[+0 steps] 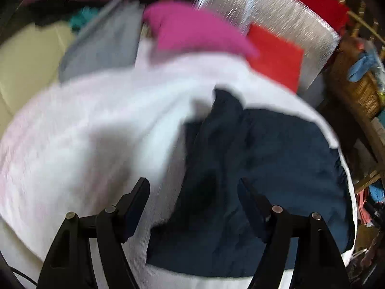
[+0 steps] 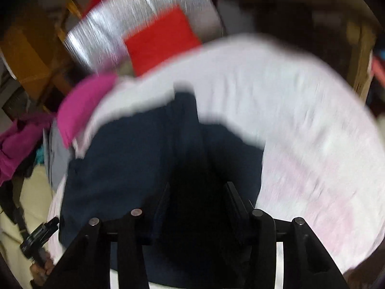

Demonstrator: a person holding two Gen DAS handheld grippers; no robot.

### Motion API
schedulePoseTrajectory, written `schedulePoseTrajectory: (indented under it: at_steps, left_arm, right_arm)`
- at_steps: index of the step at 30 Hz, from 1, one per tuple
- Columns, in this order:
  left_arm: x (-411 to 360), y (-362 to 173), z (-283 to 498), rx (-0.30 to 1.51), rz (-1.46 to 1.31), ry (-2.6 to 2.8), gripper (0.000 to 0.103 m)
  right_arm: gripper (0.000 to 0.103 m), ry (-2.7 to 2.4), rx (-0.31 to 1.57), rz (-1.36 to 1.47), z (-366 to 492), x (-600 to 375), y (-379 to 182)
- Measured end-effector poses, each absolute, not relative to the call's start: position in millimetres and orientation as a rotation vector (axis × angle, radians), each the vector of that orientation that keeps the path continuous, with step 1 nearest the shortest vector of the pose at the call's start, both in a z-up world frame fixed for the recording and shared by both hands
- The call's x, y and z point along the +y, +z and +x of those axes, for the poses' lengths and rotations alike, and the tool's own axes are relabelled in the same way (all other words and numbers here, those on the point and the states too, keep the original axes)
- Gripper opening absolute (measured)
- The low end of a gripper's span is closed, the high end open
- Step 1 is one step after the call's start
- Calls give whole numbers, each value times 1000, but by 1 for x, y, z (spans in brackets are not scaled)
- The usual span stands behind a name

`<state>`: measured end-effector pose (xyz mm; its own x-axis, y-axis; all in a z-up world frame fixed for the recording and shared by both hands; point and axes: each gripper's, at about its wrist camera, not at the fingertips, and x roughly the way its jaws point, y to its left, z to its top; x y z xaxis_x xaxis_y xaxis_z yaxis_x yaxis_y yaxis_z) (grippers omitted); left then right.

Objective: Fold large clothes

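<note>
A dark navy garment [image 1: 264, 180] lies bunched on a white, faintly pink cloth-covered surface [image 1: 84, 144]. My left gripper [image 1: 193, 187] hangs open just above the garment's left edge, holding nothing. In the right wrist view the same navy garment [image 2: 125, 159] fills the lower middle. My right gripper [image 2: 197, 192] is open with its fingers apart over the garment's dark fold; whether they touch it is unclear. Both views are motion-blurred.
A magenta cloth [image 1: 197, 31], a grey garment [image 1: 105, 45] and a red folded piece [image 1: 276, 60] on a silver sheet [image 1: 276, 19] lie beyond the white surface. A wicker basket [image 1: 361, 91] stands at the right. More magenta clothing [image 2: 16, 149] is piled left.
</note>
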<state>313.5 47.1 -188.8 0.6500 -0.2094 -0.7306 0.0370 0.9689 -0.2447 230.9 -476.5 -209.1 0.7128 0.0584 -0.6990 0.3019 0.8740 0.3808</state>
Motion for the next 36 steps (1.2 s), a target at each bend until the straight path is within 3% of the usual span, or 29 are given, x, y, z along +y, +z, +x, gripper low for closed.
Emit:
schedulePoseTrajectory:
  at_steps: [4, 9, 11, 23, 30, 36]
  left_arm:
    - [22, -185, 338, 812, -185, -143, 77]
    - [-15, -222, 383, 983, -77, -77, 77]
    - [-22, -234, 390, 1005, -45, -53, 79]
    - [-42, -203, 368, 792, 78, -20, 80]
    - [-66, -198, 362, 741, 157, -52, 80]
    - [-72, -190, 357, 710, 176, -68, 80]
  right_arm:
    - [52, -65, 700, 500, 254, -463, -194]
    - [46, -55, 872, 539, 310, -445, -235]
    - [38, -114, 969, 552, 331, -450, -261]
    - [40, 135, 792, 546, 375, -399, -229]
    - [39, 150, 959, 566, 433, -372, -275]
    - [40, 172, 905, 628, 419, -379, -248]
